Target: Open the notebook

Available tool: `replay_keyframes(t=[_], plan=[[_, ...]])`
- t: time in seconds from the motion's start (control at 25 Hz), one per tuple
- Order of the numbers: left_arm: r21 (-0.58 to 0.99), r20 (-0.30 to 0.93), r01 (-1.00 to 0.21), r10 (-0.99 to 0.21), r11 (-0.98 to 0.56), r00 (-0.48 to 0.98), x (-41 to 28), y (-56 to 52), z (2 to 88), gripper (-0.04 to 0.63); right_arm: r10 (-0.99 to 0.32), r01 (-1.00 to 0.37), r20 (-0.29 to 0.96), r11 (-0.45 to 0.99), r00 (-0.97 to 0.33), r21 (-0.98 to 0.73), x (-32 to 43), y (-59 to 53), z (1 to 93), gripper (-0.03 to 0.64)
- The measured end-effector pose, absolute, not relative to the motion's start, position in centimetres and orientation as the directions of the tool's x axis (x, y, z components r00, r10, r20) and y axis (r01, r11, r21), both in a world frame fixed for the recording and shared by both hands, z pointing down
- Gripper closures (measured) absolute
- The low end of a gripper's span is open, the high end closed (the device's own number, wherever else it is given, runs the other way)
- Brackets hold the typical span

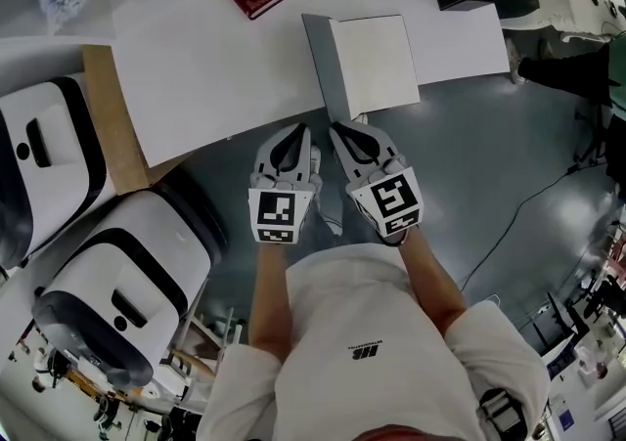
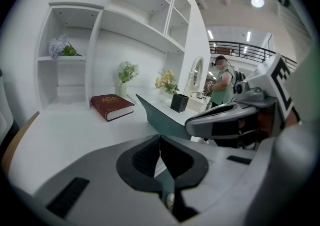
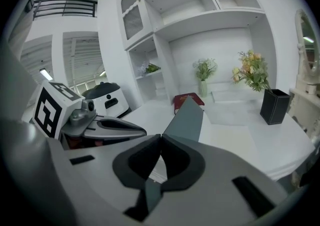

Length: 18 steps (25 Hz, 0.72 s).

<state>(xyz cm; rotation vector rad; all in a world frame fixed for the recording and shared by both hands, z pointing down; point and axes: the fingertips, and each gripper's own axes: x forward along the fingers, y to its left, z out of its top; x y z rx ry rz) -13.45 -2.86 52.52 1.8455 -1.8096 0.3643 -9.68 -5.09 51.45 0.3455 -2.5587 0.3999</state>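
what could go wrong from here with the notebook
The grey notebook lies at the white desk's near edge, its cover standing half raised; the left gripper and the right gripper are both shut and grip nothing, so the cover may drop shut. A nudge from either could slide it off the edge.

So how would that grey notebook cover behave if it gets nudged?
The cover stands raised off the pages, its edge straight, so it is probably stiff, not floppy. Propped like that, a light push could likely tip it either way. The whole thing looks thin, so it is probably light and may slide on the smooth table.
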Motion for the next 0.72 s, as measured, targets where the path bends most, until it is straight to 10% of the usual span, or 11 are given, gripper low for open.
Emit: replay_keyframes(t=[0.72], plan=[[0.188,0.563,-0.976,-0.826,0.108,0.017,-15.1,0.0,54.7,0.595,-0.081,-0.253,0.563,0.939,-0.823,-0.235,-11.9,-2.5,54.5,0.615]])
